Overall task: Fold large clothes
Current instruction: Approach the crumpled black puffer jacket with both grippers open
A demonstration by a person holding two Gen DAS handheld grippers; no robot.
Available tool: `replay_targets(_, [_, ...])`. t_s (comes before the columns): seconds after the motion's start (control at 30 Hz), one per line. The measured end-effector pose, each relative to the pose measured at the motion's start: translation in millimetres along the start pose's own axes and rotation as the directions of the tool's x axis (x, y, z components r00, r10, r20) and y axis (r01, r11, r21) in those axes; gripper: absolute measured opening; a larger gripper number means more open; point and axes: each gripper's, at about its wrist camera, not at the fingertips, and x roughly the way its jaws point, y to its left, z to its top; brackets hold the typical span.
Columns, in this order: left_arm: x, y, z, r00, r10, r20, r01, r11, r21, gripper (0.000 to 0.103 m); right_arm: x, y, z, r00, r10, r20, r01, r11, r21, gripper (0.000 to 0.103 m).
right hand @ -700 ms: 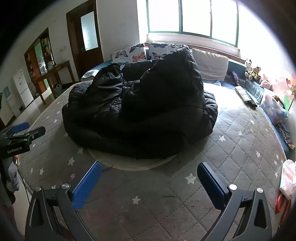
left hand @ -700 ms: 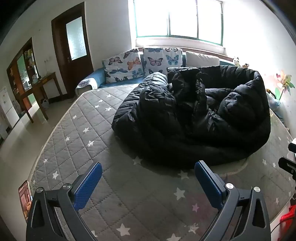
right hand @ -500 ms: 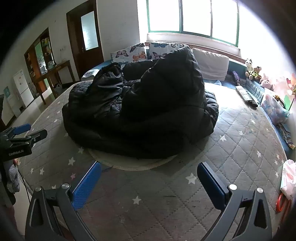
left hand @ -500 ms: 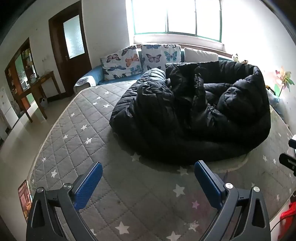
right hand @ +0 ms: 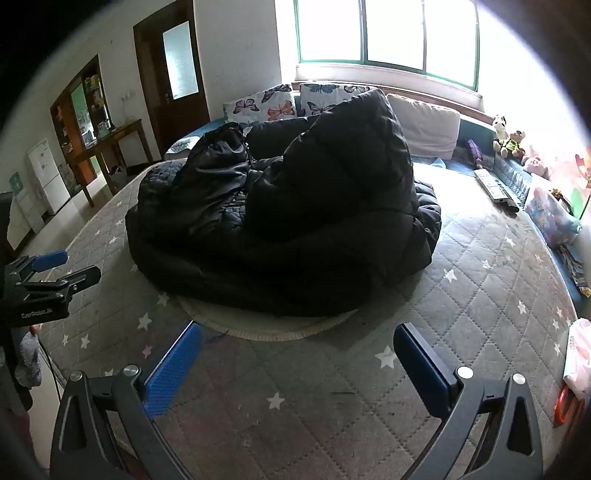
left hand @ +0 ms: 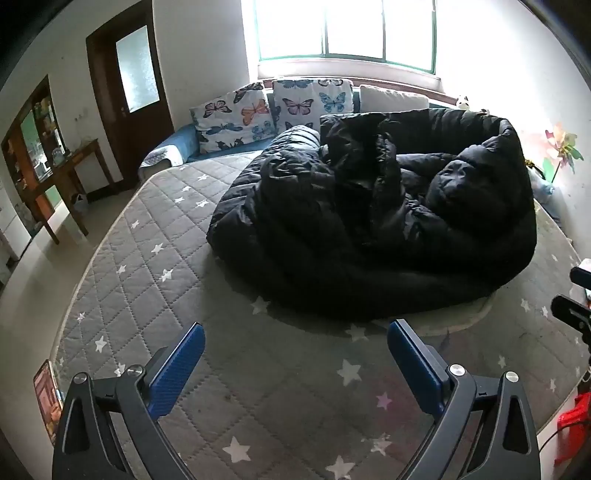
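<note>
left claw (left hand: 295,350): jaws spread wide, blue pads apart, nothing between them; hovers over the mattress short of the jacket, not touching it
right claw (right hand: 297,352): jaws also wide apart, empty; over the mattress on the near side of the jacket, clear of it
cross views: left claw shows at the left edge of the right wrist view, beside the jacket's left end; a bit of the right claw shows at the right edge of the left wrist view
jacket (left hand: 373,221): big black puffy one, bunched in a rumpled heap, unfolded; one part stands up in a tall hump (right hand: 354,155)
jacket position: middle of the mattress, sitting on a pale round mat
mat (right hand: 266,328): only its rim pokes out under the jacket's near edge
mattress (left hand: 155,266): grey, quilted, star print
pillows (left hand: 273,110): butterfly print, propped behind the jacket, under the window (left hand: 343,29)
plain pillow (right hand: 424,122): behind the jacket, to its right
toys (right hand: 509,140): plush, far right of the jacket, by the wall
door (left hand: 129,96): dark wood, well left of the jacket
table (left hand: 70,173): wooden, left of the jacket, off the mattress
</note>
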Motion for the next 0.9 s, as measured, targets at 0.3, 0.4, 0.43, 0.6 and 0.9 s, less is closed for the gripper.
replay_targets(0.3, [-7.7,-9.5,0.5,1.0,-0.024,0.019,0.023,0.999,0.031,0.103,2.0,-0.6,0.0,1.0,-0.001,-0.006,0.001,1.0,-0.001,0.103])
replay_targets(0.4, [-7.4,-9.6,1.2,0.999,-0.029,0.019,0.028,0.999,0.033,0.103,2.7,-0.4,0.6,1.0,-0.001,-0.006,0.001,1.0,-0.004,0.103])
replay_targets(0.43, [-7.8,-9.6,1.5,0.999,-0.033,0.018,0.032,0.999,0.033,0.103,2.8,-0.4,0.6,1.0,-0.001,-0.007,0.001,1.0,-0.004,0.103])
replay_targets(0.6, [-9.9,-13.3,1.8,0.999,-0.047,0.021,0.046,0.998,0.048,0.101,3.6,-0.1,1.3,1.0,-0.004,-0.007,0.004,1.0,-0.012,0.103])
replay_targets(0.9, [-6.5,-17.6,2.4,0.997,-0.073,0.003,0.073,0.995,0.063,0.095,6.1,-0.2,2.9,1.0,-0.003,-0.012,0.003,1.0,-0.013,0.103])
